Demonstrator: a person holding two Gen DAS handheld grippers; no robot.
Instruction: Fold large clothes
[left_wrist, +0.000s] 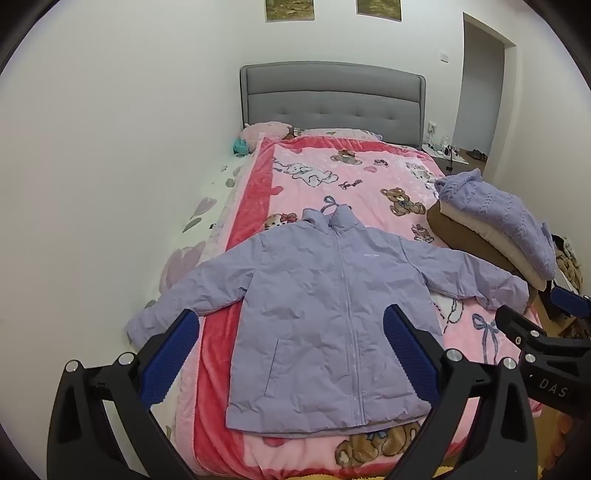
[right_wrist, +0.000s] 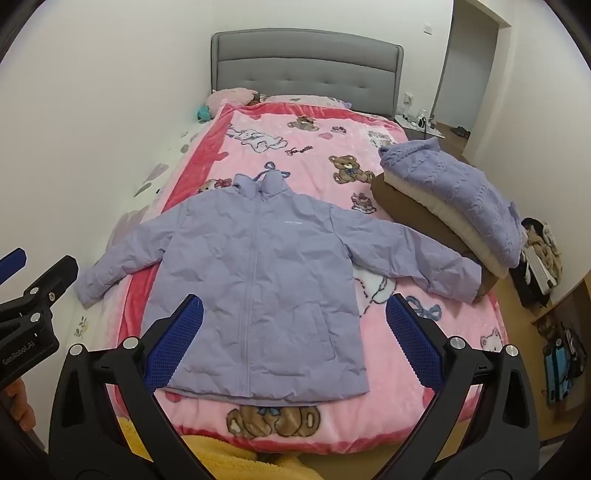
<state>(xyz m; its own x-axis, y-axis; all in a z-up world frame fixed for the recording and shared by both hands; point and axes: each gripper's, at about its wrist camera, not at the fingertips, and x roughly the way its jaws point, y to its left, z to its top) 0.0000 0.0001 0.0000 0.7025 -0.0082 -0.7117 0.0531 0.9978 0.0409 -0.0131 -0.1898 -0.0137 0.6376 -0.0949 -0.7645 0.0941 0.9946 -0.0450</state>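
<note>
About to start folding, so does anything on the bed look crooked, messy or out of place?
Mostly tidy. The lilac jacket lies flat, zipped, sleeves spread. One oddity: its sleeve cuff on the picture's right runs up against the stack of folded clothes at the bed's edge, so that sleeve has little room.

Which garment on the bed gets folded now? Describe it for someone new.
Start at the pink teddy-bear blanket covering the bed. Spread flat near its foot lies a lilac zip-up jacket, sleeves out. Unlike the folded lilac knit stacked at the right edge, it is smooth and unfolded.
</note>
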